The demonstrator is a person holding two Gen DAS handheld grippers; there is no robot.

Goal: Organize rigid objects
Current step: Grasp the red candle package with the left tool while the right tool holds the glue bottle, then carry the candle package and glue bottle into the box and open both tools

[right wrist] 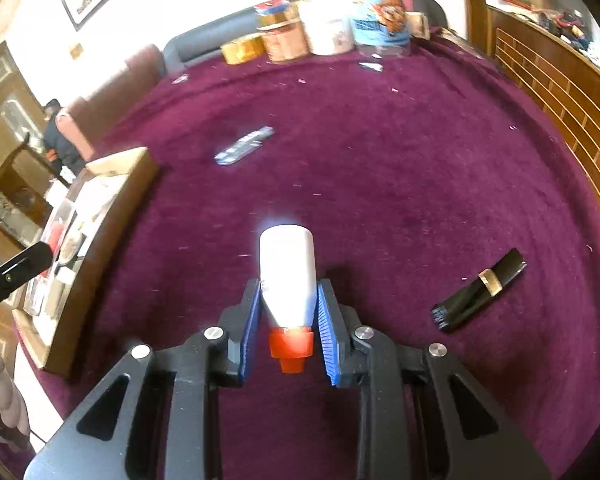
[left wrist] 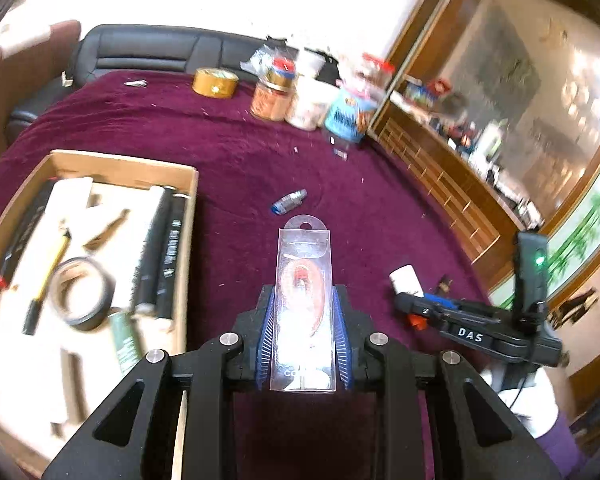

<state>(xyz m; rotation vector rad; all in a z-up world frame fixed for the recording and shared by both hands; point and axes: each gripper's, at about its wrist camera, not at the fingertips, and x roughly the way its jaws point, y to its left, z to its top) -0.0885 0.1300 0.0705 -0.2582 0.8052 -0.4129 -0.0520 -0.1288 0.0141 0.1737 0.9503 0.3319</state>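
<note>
Clear blister pack [left wrist: 304,304] held upright, white bottle [right wrist: 287,276] (red-capped) gripped

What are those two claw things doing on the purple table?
A person is tidying up with a claw in each hand. The left claw is shut on a clear plastic package, held above the purple tablecloth beside a cardboard box that already holds tape, a pencil and dark tubes. The right claw is shut on a white bottle with an orange cap. A black lipstick tube and a small silver-blue item lie on the cloth.
</note>
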